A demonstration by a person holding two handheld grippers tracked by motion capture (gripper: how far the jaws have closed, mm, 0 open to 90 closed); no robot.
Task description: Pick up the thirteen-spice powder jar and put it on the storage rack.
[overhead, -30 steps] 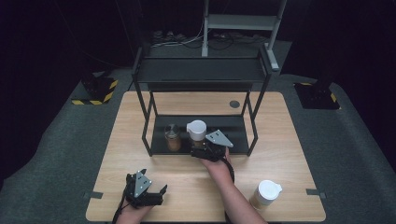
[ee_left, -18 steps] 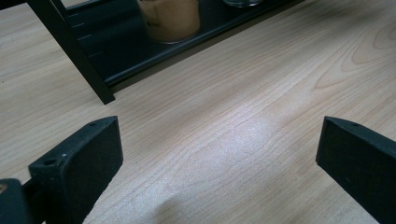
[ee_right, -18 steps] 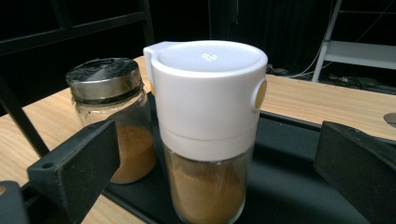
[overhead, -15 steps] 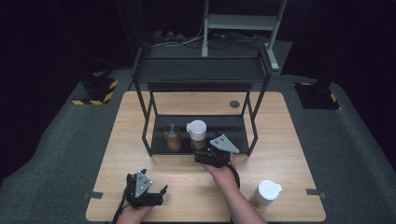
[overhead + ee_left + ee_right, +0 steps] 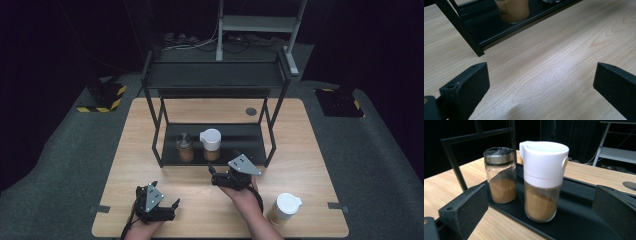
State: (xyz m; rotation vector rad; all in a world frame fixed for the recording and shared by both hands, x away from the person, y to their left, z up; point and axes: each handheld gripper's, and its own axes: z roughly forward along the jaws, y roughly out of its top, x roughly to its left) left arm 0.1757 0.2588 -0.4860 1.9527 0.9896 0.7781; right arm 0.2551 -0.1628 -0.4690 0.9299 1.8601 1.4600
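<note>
Our right tool (image 5: 214, 175) hovers with its jaws spread wide, empty, just in front of the white-capped spice jar (image 5: 542, 180). We see that jar as clear glass, about half full of tan powder, under a tall white cap with a spout lip. It stands upright on the bottom shelf of the black metal rack (image 5: 250, 137), near the tabletop's centre. Just beside it at 9 o'clock stands a shorter glass shaker (image 5: 500, 175) with a metal lid and browner powder; whether they touch we cannot tell. Our left tool (image 5: 172, 206) rests at 7 o'clock, jaws apart on nothing. The tabletop (image 5: 310, 150) is pale wood grain, on grey carpet in a dark room. We count three containers: two on the rack, and a second white-capped jar (image 5: 284, 209) at 5 o'clock.
</note>
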